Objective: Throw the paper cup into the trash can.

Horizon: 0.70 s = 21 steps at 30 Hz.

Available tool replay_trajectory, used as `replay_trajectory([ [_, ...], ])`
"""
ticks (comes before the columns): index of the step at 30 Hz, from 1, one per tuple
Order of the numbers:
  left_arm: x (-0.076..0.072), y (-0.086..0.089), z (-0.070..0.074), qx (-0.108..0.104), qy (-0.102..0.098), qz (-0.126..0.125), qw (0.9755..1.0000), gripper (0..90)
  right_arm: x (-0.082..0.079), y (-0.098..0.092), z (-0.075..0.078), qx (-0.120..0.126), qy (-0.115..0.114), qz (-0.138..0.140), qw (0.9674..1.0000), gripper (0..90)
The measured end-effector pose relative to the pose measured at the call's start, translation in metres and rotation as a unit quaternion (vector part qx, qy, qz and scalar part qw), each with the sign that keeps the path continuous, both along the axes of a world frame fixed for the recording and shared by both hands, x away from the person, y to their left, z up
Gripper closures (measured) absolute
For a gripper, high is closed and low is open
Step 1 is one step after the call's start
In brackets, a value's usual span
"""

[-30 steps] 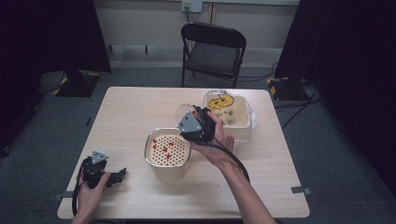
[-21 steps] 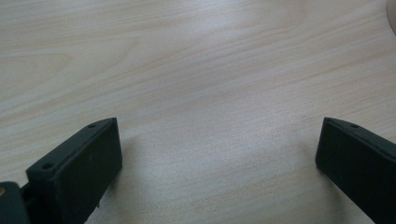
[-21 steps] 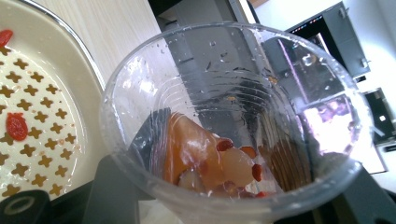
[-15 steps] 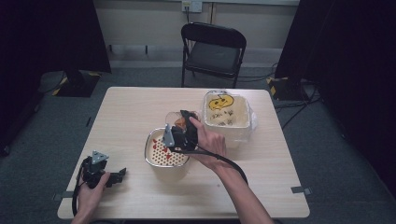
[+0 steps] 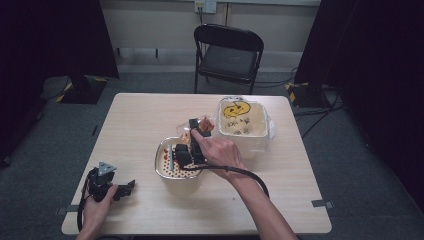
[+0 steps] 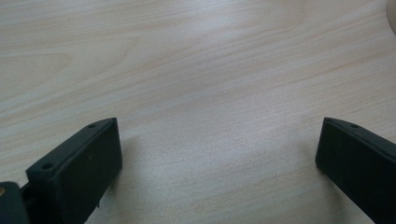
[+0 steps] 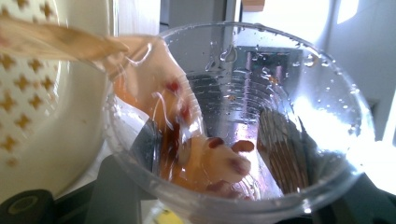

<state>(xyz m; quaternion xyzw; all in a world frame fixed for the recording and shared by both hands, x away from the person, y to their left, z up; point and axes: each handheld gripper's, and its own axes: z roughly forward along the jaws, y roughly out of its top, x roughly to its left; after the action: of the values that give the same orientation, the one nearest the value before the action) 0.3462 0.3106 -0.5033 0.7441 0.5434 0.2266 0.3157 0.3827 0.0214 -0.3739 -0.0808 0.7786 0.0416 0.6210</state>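
My right gripper is shut on a clear plastic cup, tipped on its side over a white bowl with a perforated strainer insert. Its jaws have just been closing a little on the cup. In the right gripper view the cup opens toward the camera. Orange-brown liquid and red beans slide out of it toward the strainer. Resting on the table at the lower left, my left gripper is open, with bare wood between its jaws.
A white tub with a yellow smiley print stands right behind the bowl, close to my right hand. A black folding chair stands beyond the table's far edge. Dark curtains flank the room.
My right hand moved left and down, carrying the cup from near the tub to above the strainer bowl and tipping it over. The left gripper has stayed put.
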Motion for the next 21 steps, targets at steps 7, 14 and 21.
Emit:
replay_trajectory([
  [7,0.0,0.0,0.0,0.0,0.0,0.0,1.0,0.0,0.0004,0.0006,-0.0019,-0.062,-0.046,0.001,0.997,46.7],
  [14,0.0,0.0,0.0,0.0,0.0,0.0,1.0,0.0,-0.0039,0.0025,-0.0063,-0.133,-0.085,0.008,0.9874,47.3],
  [21,0.0,0.0,0.0,0.0,0.0,0.0,1.0,0.0,-0.0068,0.0024,-0.0078,-0.187,-0.119,0.011,0.975,48.2],
])
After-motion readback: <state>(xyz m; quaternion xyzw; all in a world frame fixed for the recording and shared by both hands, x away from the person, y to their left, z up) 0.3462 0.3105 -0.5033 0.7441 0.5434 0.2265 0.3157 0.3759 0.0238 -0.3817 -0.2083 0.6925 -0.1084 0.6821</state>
